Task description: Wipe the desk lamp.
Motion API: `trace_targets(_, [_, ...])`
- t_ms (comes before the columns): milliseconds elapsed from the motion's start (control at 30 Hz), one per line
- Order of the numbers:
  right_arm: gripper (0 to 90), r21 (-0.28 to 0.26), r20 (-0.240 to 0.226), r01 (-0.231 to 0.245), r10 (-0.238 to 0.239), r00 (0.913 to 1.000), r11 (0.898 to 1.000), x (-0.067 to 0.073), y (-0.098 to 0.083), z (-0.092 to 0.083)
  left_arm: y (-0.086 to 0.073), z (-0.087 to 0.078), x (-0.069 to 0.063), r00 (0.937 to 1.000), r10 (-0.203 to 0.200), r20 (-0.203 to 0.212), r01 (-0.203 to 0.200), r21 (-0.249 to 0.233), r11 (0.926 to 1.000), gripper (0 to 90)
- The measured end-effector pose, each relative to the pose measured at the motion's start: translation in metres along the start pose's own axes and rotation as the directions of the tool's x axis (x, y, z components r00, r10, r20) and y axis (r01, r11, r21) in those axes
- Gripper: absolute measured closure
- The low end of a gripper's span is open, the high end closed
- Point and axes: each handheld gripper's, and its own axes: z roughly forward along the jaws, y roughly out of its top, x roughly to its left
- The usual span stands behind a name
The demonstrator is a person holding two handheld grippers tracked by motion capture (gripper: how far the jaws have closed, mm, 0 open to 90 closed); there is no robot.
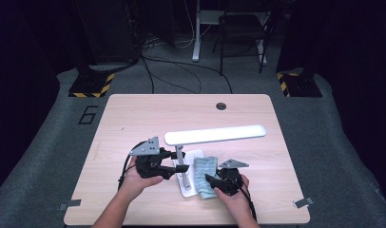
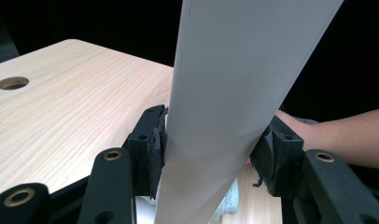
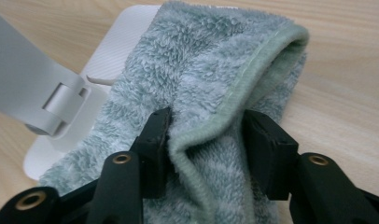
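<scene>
A white desk lamp stands at the table's front middle, its long head [image 1: 215, 134] level above its flat base [image 1: 185, 189]. My left gripper [image 1: 174, 164] is shut on the lamp's upright arm [image 2: 225, 93], with a pad pressed on each side of it. A grey-green fluffy cloth [image 1: 205, 171] lies over the right part of the base [image 3: 127, 37]. Coming from the right, my right gripper [image 3: 206, 135] has its jaws closed on a raised fold of the cloth [image 3: 201, 70] at the hem. The lamp's hinge [image 3: 61, 102] sits just left of that fold.
The wooden table [image 1: 134, 118] has a round cable hole [image 1: 221, 106] near its far edge. Beyond the table stand a chair [image 1: 241, 28], loose floor cables [image 1: 181, 71] and two striped stand feet [image 1: 91, 85].
</scene>
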Motion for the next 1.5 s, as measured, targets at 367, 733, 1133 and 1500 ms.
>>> trace_targets(367, [71.5, 0.014, -0.025, 0.086, -0.086, 0.9960, 0.996, 0.002, 0.002, -0.003, -0.001, 0.000, 0.002, 0.9997, 0.010, 0.022, -0.010, -0.007, 0.9999, 49.4])
trace_targets(733, [76.8, -0.007, -0.038, 0.098, -0.098, 0.9945, 0.995, 0.006, 0.004, -0.020, -0.001, 0.008, -0.002, 0.9975, 0.011, 0.070, -0.009, -0.025, 0.9996, 49.2])
trace_targets(1133, [76.6, -0.066, -0.078, 0.117, -0.122, 0.9894, 0.991, 0.012, 0.018, -0.034, -0.004, -0.004, -0.017, 0.9968, 0.035, -0.073, -0.035, 0.003, 0.9994, 42.7])
trace_targets(1500, [76.3, -0.103, -0.221, 0.009, -0.032, 0.9749, 0.995, 0.006, 0.024, -0.041, -0.037, -0.016, -0.018, 0.9965, -0.018, -0.082, 0.016, -0.019, 0.9997, 60.3])
